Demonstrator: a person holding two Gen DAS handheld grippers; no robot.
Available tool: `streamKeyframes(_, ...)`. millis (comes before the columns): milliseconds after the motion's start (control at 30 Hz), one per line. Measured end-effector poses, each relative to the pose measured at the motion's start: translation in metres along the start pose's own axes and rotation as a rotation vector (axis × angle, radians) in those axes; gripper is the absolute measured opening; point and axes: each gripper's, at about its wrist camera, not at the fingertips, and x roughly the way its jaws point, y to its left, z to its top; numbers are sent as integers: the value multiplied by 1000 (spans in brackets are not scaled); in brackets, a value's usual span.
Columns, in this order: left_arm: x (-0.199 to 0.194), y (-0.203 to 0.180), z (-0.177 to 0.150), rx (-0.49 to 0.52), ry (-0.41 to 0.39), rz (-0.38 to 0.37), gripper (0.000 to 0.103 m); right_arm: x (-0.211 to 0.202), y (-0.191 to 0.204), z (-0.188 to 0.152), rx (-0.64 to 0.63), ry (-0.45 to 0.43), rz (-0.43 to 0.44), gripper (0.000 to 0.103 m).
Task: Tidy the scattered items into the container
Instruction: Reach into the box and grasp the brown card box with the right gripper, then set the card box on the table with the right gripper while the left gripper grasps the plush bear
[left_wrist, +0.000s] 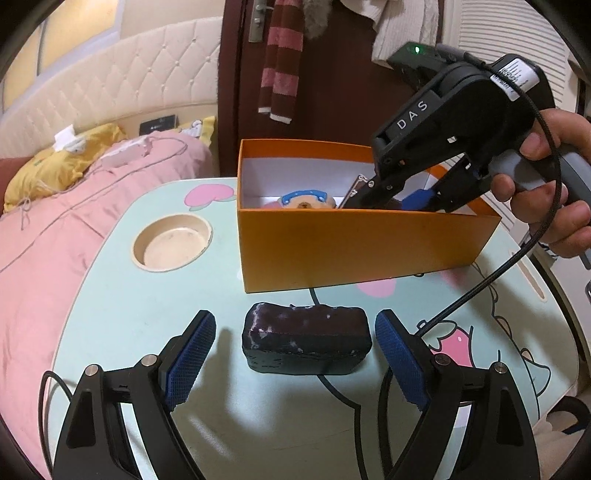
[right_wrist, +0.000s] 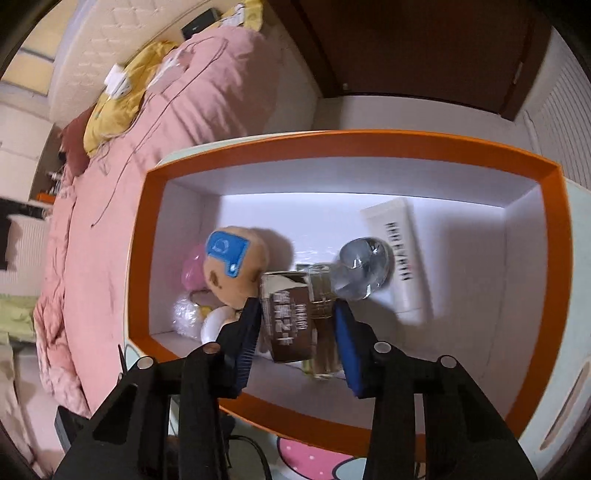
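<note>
A dark purple block (left_wrist: 306, 338) lies on the pale green table (left_wrist: 147, 314), between the open fingers of my left gripper (left_wrist: 295, 332), which do not touch it. Behind it stands the orange box (left_wrist: 332, 243). My right gripper (right_wrist: 295, 317) reaches down into the orange box (right_wrist: 140, 258) and is shut on a perfume bottle (right_wrist: 321, 314) with a brown label and a faceted clear cap. It also shows in the left wrist view (left_wrist: 388, 192). In the box lie a plush doll (right_wrist: 236, 262) and a white tube (right_wrist: 402, 254).
A round cup recess (left_wrist: 171, 243) is sunk in the table left of the box. A pink quilted bed (left_wrist: 55, 221) lies to the left. A brown door with a striped scarf (left_wrist: 280, 62) stands behind. A black cable (left_wrist: 480, 284) hangs from the right gripper across the table.
</note>
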Motion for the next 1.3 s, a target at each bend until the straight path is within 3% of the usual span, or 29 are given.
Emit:
streamKeyframes(67, 0, 1, 0, -2, 3, -1, 88, -1, 8, -1, -32, -15, -6, 37)
streamKeyframes(100, 0, 1, 0, -3, 3, -2, 88, -3, 10, -3, -51, -28, -12, 28)
streamKeyframes(167, 0, 1, 0, -4, 3, -4, 88, -8, 15, -3, -69, -60, -4, 20)
streamKeyframes(367, -5, 16, -3, 9, 9, -19, 88, -32, 21, -1, -94, -150, 56, 20)
streamKeyframes(433, -6, 17, -3, 5, 9, -16, 88, -53, 19, -4, -95, -222, 81, 20)
streamKeyframes(667, -10, 18, -2, -17, -14, -37, 88, -99, 10, -48, -147, -355, 244, 20)
streamKeyframes(800, -12, 18, -1, -31, -33, -47, 91, -99, 2, -88, -146, -330, 340, 20)
streamKeyframes(967, -14, 18, 0, -47, -52, -46, 91, -71, -16, -129, -104, -271, 298, 20)
streamKeyframes(1100, -22, 22, 1, -64, -102, -158, 91, -39, -47, -146, 24, -257, 340, 20)
streamKeyframes(1300, -19, 31, 1, -134, -102, -111, 91, -12, -66, -153, 111, -277, 465, 23)
